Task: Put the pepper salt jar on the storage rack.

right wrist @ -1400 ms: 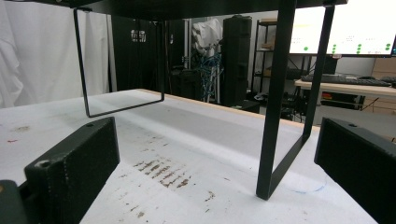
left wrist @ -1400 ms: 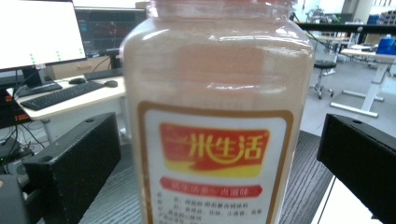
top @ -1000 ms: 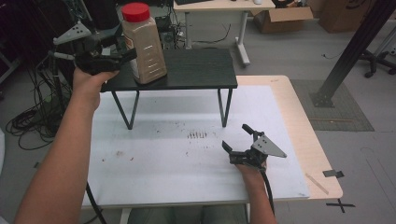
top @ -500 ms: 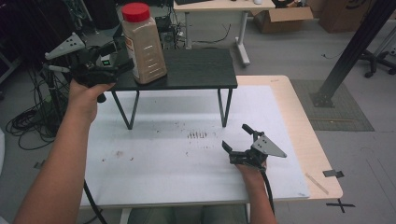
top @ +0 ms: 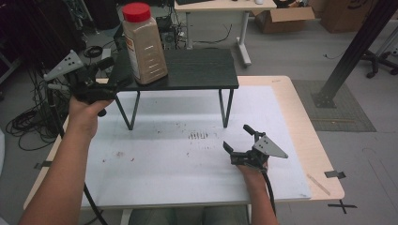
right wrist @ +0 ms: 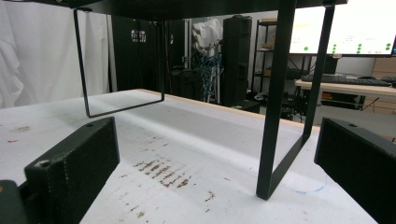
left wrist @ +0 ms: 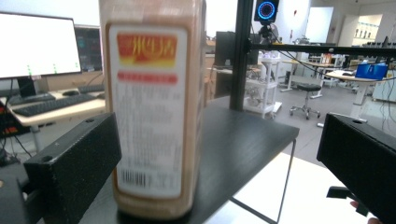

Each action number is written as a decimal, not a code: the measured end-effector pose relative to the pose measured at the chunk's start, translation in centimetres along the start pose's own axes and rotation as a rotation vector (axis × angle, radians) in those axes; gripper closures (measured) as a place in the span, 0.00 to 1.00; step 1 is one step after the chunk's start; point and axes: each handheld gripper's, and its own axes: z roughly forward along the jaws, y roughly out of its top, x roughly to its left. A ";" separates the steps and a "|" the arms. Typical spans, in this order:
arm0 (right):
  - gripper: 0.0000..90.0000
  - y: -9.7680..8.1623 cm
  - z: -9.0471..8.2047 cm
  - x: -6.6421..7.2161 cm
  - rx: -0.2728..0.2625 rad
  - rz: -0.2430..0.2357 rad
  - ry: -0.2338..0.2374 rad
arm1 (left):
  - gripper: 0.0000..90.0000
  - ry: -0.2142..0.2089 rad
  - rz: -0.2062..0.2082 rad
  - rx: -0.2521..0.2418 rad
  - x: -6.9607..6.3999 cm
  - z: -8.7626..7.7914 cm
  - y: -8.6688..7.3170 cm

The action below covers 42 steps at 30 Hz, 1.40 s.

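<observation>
A tall tan jar (top: pixel 144 47) with a red lid stands upright on the left end of a black metal stand (top: pixel 197 69). My left gripper (top: pixel 115 72) hovers open just left of the stand, a short way from the jar and not touching it. In the left gripper view the jar (left wrist: pixel 152 116) and its label loom ahead, closer to the left jaw of the left gripper (left wrist: pixel 217 158). My right gripper (top: pixel 237 137) rests open on the white mat (top: pixel 178 159), in front of the stand, holding nothing. The right gripper (right wrist: pixel 215 172) faces the stand's leg (right wrist: pixel 275 116).
The stand's thin legs (top: pixel 226 108) rest on the mat, with open room beneath the top. The wooden table edge (top: pixel 309 136) runs along the right. Cables and equipment lie on the floor at left (top: pixel 28 122); a desk (top: pixel 220 7) and boxes stand behind.
My left gripper has pulled back from the jar, moving left and toward the person. The jar stays on the stand. The right gripper has not moved.
</observation>
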 end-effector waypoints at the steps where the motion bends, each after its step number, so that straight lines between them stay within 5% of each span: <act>1: 0.00 0.0 0.0 0.0 0.000 0.000 0.000 | 0.00 0.000 0.000 0.000 0.0 0.0 0.0; 6: 0.00 0.0 0.0 0.0 0.001 -0.001 0.000 | 0.00 -0.004 -0.024 -0.019 0.0 -0.7 -1.8; 24: 0.00 0.0 0.0 0.0 0.000 0.000 0.000 | 0.00 0.006 0.022 0.013 -1.1 -1.8 -7.3; 42: 0.00 0.0 0.0 0.0 0.002 -0.001 0.001 | 0.00 0.032 -0.020 0.055 -0.8 -2.9 -14.1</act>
